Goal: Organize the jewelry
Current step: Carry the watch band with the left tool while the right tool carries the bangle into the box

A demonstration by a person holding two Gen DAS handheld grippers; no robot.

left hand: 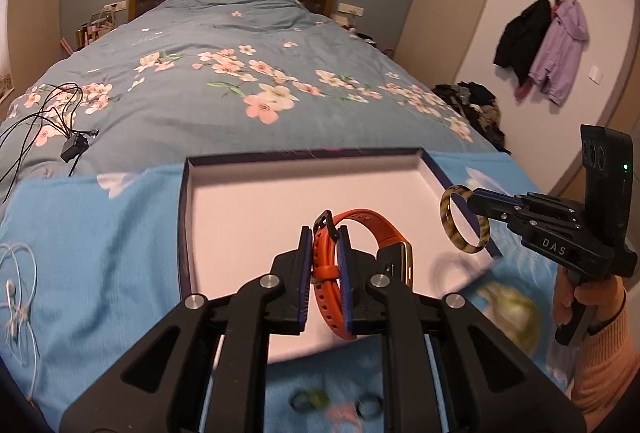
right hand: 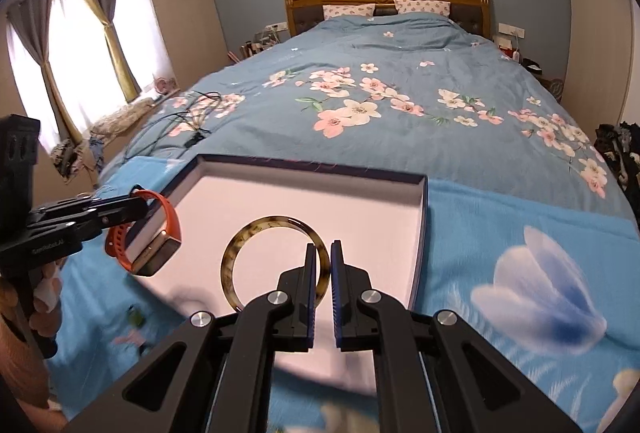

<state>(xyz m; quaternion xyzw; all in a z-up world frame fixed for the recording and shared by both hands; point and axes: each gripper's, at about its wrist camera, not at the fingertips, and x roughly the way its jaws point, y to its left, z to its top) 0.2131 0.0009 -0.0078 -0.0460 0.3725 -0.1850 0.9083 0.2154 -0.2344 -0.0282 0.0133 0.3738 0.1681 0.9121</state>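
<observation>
My left gripper (left hand: 325,233) is shut on an orange smartwatch (left hand: 362,245) by its strap and holds it above the near part of a shallow white-lined box (left hand: 256,201) on the bed. My right gripper (right hand: 320,249) is shut on a tortoiseshell bangle (right hand: 256,253) and holds it above the same box (right hand: 380,209). In the left wrist view the right gripper (left hand: 476,201) holds the bangle (left hand: 464,219) over the box's right rim. In the right wrist view the left gripper (right hand: 138,201) holds the watch (right hand: 152,237) over the box's left rim.
The box lies on a light blue cloth (right hand: 500,233) at the foot of a bed with a floral quilt (left hand: 240,73). Small rings (left hand: 308,399) lie blurred on the cloth near me. Black cables (left hand: 56,121) and white earphones (left hand: 16,289) lie left.
</observation>
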